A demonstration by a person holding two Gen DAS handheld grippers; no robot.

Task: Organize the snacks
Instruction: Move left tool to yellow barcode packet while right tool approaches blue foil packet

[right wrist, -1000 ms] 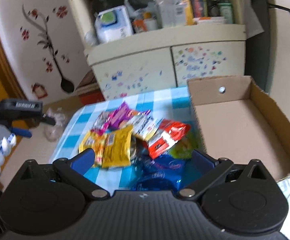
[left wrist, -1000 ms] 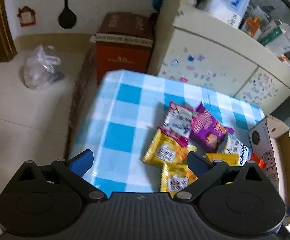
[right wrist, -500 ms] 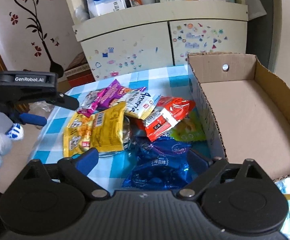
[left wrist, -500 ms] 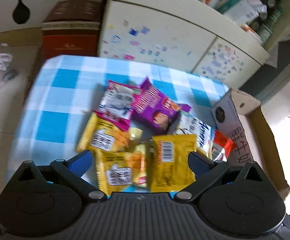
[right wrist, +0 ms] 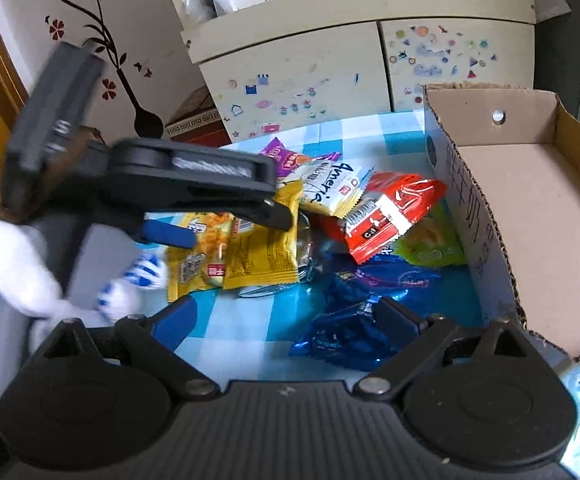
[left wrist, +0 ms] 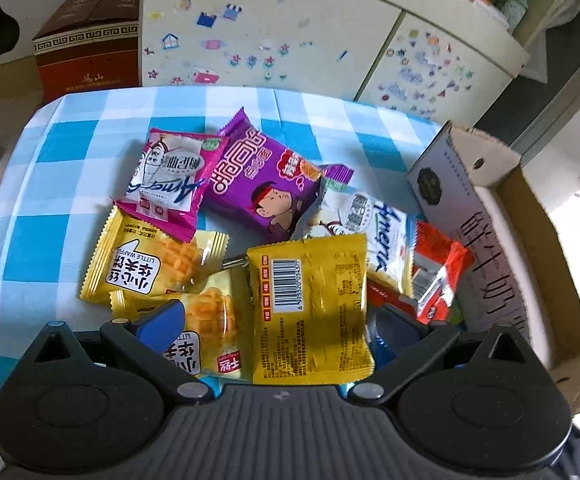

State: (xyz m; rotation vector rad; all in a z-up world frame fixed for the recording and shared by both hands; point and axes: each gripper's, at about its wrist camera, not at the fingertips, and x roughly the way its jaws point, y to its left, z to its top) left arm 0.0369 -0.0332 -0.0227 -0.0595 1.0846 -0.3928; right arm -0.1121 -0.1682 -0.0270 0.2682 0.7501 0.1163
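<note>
A low table covered with a blue-and-white checked cloth (left wrist: 70, 152) is set in front of a cream cabinet (left wrist: 258, 40) dotted with small stickers, with a brown carton (left wrist: 86, 48) standing on the floor at the cabinet's left. Bare cloth is left along the table's far edge and its left side; the snack packets are heaped toward the middle and right. An open cardboard box (right wrist: 530, 216) is placed against the table's right edge, its floor bare, its near wall touching the heap.

In the left wrist view the left gripper (left wrist: 278, 320) is seen with its jaws spread wide, straddling a yellow packet with a barcode (left wrist: 310, 304) without the pads pressing on it. Two yellow waffle packets (left wrist: 150, 264), a pink-and-white packet (left wrist: 170, 184), a purple packet (left wrist: 262, 184), a white packet (left wrist: 374, 232) and a red packet (left wrist: 438, 272) are spread beyond it.

Only the right wrist view shows the blue foil packets (right wrist: 350, 320) at the near edge and a green packet (right wrist: 430, 244) beside the box wall. There the right gripper (right wrist: 286, 320) is held with its jaws wide; one blue packet lies partly between the fingers, and whether they touch it cannot be told. The left gripper is also seen from the side there, carried by a hand in a white dotted glove (right wrist: 22, 268), low over the yellow packets.
</note>
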